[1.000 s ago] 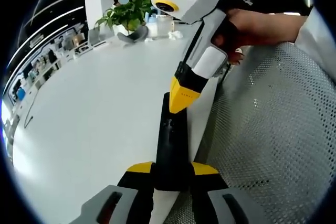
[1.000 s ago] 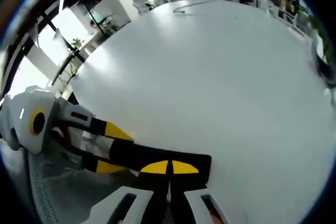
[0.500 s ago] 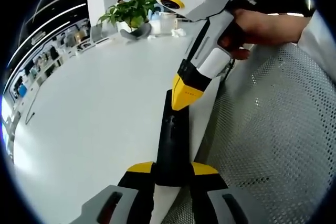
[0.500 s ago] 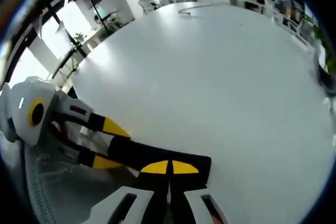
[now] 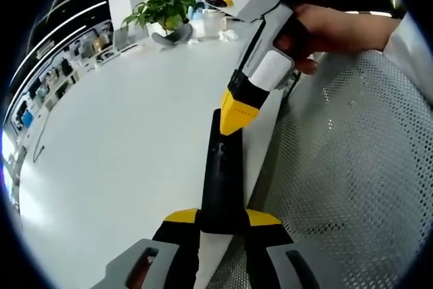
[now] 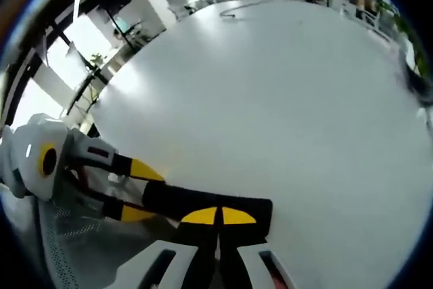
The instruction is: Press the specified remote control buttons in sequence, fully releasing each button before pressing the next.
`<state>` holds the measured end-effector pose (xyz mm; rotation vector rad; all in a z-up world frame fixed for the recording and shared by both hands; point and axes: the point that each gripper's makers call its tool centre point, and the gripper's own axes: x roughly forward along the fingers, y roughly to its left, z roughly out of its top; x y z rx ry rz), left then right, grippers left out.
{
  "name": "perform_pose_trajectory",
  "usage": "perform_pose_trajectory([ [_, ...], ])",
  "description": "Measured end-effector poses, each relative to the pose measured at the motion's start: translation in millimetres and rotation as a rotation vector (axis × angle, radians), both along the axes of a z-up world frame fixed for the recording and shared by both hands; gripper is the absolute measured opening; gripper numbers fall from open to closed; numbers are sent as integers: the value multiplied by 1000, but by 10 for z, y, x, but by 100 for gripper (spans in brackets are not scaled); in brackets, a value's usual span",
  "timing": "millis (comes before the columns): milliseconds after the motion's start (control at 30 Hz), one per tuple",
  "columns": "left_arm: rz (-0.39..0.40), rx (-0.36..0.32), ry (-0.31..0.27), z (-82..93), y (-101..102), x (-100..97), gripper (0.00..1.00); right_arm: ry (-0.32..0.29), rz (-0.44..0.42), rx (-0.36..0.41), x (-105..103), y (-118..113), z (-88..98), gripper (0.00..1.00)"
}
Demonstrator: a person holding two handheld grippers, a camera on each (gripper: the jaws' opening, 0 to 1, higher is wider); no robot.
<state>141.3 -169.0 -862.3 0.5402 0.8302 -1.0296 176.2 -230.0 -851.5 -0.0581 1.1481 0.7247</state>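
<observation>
While the left gripper [image 5: 221,221] clamps a black remote control [image 5: 222,179] at the white table's [image 5: 115,147] edge, the right gripper [image 5: 231,118] — jaws together — touches its far end; a potted plant [image 5: 164,10] stands beyond — open office behind.

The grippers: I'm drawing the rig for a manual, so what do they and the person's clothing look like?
The right gripper has a white body, a black neck and yellow wedge-shaped jaw tips. The left gripper has the same white, black and yellow scheme. A white sleeve shows at the person's wrist. No cables show.
</observation>
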Motion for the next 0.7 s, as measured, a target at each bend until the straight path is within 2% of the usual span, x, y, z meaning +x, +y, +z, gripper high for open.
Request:
perform_pose_trajectory([
  [200, -6, 5, 2, 9, -5, -2, 24, -40, 43, -23, -8, 27, 7, 0],
  [333, -7, 3, 5, 14, -15, -2, 23, -6, 36, 3, -33, 62, 14, 0],
  [500, -30, -8, 9, 11, -64, -35, 23, 0, 30, 36, -35, 109, 44, 0],
  [700, -43, -14, 15, 7, -91, -50, 23, 6, 49, 23, -60, 120, 18, 0],
])
